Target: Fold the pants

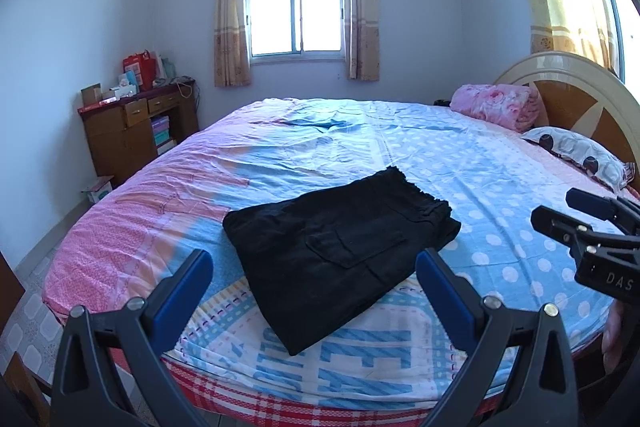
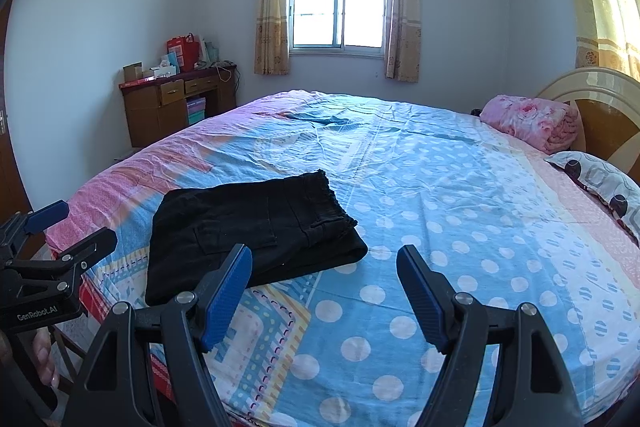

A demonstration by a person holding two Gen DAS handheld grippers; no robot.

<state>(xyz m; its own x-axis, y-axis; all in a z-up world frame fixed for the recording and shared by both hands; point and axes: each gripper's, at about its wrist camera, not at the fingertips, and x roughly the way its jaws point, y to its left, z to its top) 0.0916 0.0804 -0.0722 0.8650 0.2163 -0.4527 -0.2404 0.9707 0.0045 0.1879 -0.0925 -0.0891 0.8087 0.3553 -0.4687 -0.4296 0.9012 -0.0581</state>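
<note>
My left gripper (image 1: 314, 279) is released, its blue fingers (image 1: 182, 291) spread wide with nothing between them; the pants only show through the gap, lying beyond the tips. My right gripper (image 2: 324, 283) is released too, fingers (image 2: 226, 297) apart and empty, aimed at bare sheet to the right of the pants.

The pants (image 1: 340, 251) lie just ahead of my left fingers and ahead-left of my right ones, folded into a compact black stack on the bed (image 1: 500, 227), waistband at the far right corner, a pocket facing up. To my eye the fold is done, or close to it.

The risks from here, as I judge them:
- The stack's near corner sits close to the bed's front edge. A nudge from my left fingers could slide it off.
- If I reach in for one more fold, pinching only the top layer would peel the stack open, since nothing pins the layers.
- Dragging a finger through the loose, wrinkled sheet could tug the stack askew.
- My two grippers are near each other, so a careless swing could knock them together.

Farther off, the pillows (image 1: 496, 103) by the headboard and the desk (image 1: 136, 123) against the wall are well apart and no concern.
</note>
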